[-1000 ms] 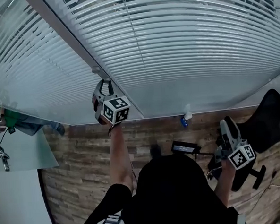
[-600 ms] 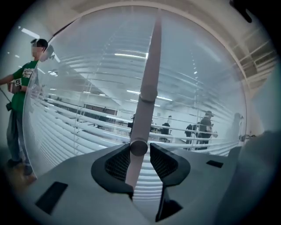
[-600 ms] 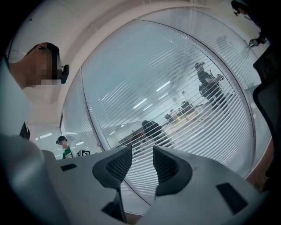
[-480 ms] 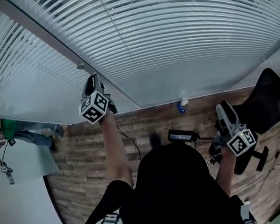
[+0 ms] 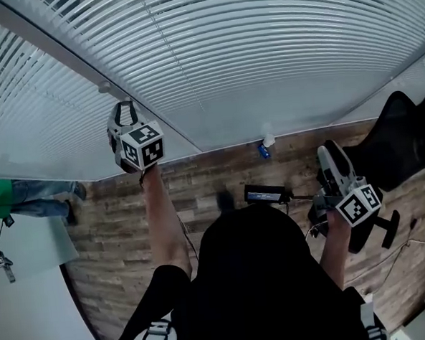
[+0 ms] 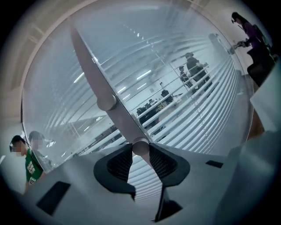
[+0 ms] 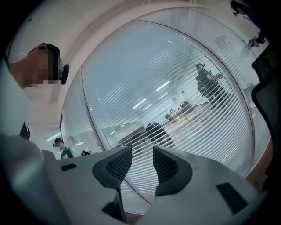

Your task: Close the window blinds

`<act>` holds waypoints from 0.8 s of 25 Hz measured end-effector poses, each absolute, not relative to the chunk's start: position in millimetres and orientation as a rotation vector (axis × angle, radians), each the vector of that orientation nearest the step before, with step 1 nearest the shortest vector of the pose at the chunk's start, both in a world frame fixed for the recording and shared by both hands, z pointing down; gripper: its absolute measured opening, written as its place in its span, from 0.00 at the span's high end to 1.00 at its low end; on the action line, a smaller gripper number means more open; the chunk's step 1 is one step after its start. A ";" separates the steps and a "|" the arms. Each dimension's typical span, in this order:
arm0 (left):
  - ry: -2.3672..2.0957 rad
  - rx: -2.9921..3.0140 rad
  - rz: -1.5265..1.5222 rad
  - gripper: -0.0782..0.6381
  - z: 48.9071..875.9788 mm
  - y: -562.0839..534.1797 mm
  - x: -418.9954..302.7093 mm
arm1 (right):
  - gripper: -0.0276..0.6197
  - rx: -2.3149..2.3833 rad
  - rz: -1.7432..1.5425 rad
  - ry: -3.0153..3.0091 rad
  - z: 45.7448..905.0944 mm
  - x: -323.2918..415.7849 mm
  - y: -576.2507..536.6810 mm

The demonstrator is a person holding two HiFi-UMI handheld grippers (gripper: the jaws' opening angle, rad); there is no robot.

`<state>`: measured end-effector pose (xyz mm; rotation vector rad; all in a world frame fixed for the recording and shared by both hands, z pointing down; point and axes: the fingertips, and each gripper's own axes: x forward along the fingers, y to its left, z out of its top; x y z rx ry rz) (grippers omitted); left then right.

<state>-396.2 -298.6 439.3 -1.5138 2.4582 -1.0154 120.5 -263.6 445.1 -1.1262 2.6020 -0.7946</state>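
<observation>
The white slatted window blinds (image 5: 263, 55) fill two big glass panes, and their slats are tilted partly open, because in both gripper views the office behind shows between them. Between the two panes runs a pale grey frame post (image 5: 61, 49), which crosses the head view on a slant from the upper left. The left claw (image 6: 140, 151) is raised to this post. Its two dark jaws stand on either side of a small pale round knob (image 6: 140, 147) on the post and seem to touch it on both sides, so the claw appears closed on this knob. A second round knob of the same kind (image 6: 106, 102) sits higher on the post, free and a little apart from the jaws. The gripped knob lies straight ahead of the left claw, and its axis seems to point out of the post, along the line in which the claw looks. The coming move is therefore probably a roll of the wrist around this line, with no push or pull. The right claw (image 7: 142, 160) has its jaws a little apart with nothing between them. It hangs low at the person's right side, well apart from the post, so the left one is clearly the nearer.
</observation>
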 end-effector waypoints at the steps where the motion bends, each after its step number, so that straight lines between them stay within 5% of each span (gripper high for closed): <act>1: 2.473 -1.537 -0.979 0.71 438.0 -298.5 -395.8 | 0.72 -1.121 -0.793 2.604 443.8 119.4 -264.1; 6: 2.759 -1.965 -0.045 0.68 424.2 -290.6 -392.4 | 0.72 -1.123 -0.788 2.600 431.3 120.4 -262.0; 10: 2.796 -2.011 0.186 0.69 426.0 -292.0 -401.9 | 0.72 -1.130 -0.790 2.600 434.1 120.3 -261.7; 14: 2.766 -1.943 -0.063 0.70 433.2 -292.3 -398.8 | 0.72 -1.132 -0.790 2.598 441.0 123.4 -259.9; 20: 2.474 -1.570 -0.923 0.70 436.6 -295.9 -396.8 | 0.72 -1.125 -0.798 2.605 441.3 120.2 -262.1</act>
